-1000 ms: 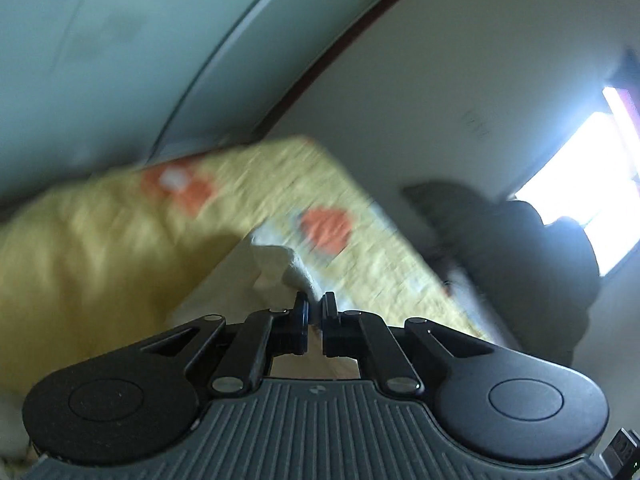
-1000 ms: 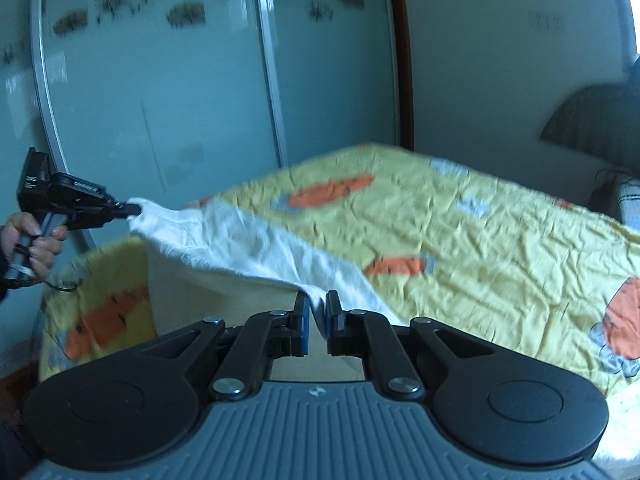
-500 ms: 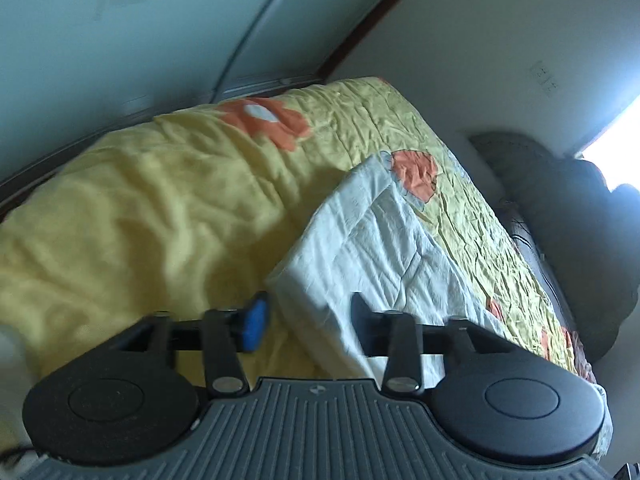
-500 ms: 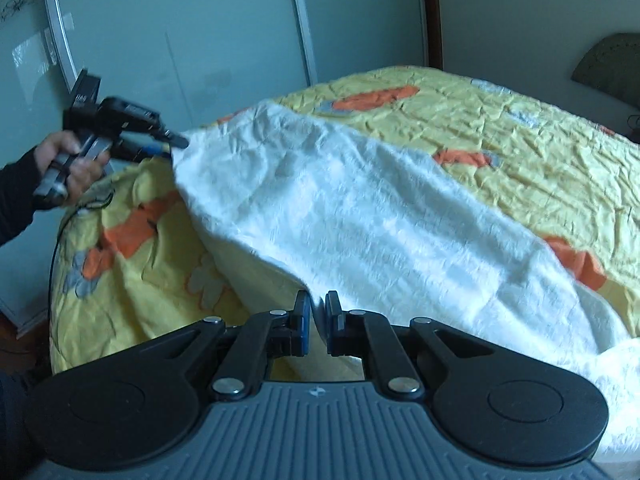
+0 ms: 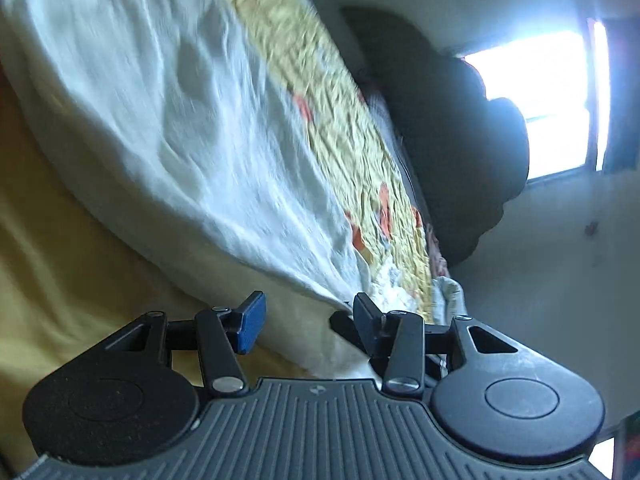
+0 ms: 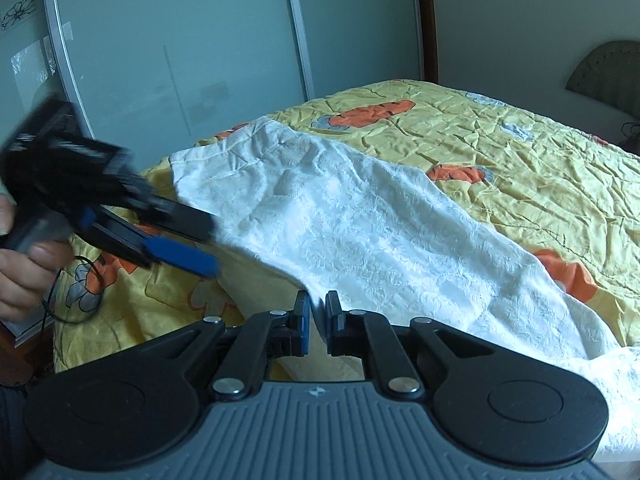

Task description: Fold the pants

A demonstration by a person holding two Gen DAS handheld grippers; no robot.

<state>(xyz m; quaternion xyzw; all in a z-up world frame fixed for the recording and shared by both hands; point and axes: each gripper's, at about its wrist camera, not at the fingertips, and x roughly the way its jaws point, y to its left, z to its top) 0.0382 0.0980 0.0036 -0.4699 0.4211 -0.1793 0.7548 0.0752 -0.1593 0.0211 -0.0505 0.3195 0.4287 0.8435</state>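
The bed (image 6: 540, 168) carries the white pants (image 6: 360, 232), spread from the 10 o'clock corner toward 4 o'clock. The right gripper (image 6: 318, 320) pinches the near hem at 6 o'clock between nearly closed fingers. The left gripper (image 5: 306, 322) is spread wide, empty, beside the edge. Advice: keep the right pinch taut, regrip the left corner, align edges before lowering.

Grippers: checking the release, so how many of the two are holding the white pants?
1. The right gripper pinches the white pants' near edge; the left gripper is open beside them.
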